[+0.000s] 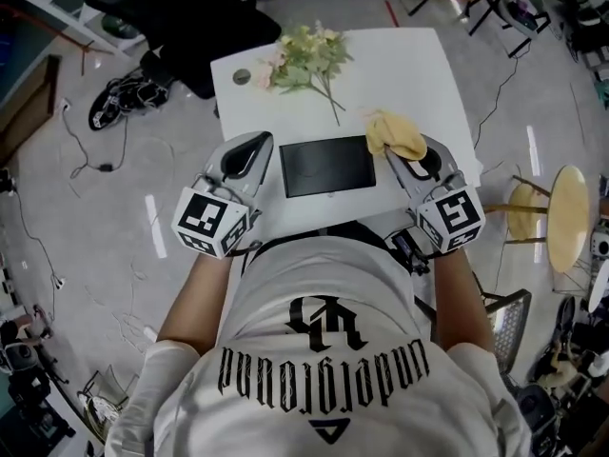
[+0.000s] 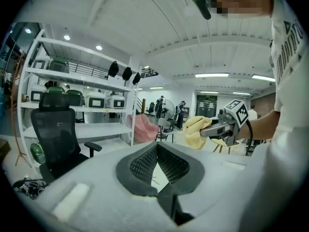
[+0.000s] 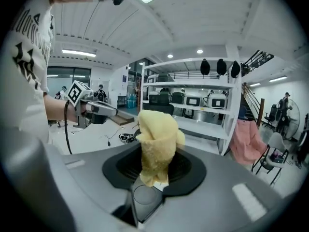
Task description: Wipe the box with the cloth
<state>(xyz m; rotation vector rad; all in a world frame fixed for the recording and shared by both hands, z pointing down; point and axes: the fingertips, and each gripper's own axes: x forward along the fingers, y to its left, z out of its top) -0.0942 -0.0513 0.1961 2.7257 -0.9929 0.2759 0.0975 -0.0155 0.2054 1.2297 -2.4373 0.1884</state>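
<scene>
A flat black box [image 1: 328,165] lies on the white table [image 1: 419,65], near its front edge. My left gripper [image 1: 253,149] hangs over the box's left end, shut with nothing between its jaws; in the left gripper view [image 2: 157,148] the mesh pads meet and the box is out of sight. At the box's right end my right gripper [image 1: 398,156] is shut on a crumpled yellow cloth [image 1: 395,133]. The cloth [image 3: 157,138] stands up out of those jaws [image 3: 153,164]. Each gripper sees the other across the gap: the right one [image 2: 218,127] with the cloth [image 2: 195,130], and the left one [image 3: 98,108].
A bunch of pale flowers [image 1: 309,60] lies on the table's far half, with a small round disc [image 1: 242,76] beside it. A black office chair [image 1: 181,12] stands behind the table. To the right are a round stool [image 1: 569,203] and floor cables. White shelving [image 3: 193,100] lines the room.
</scene>
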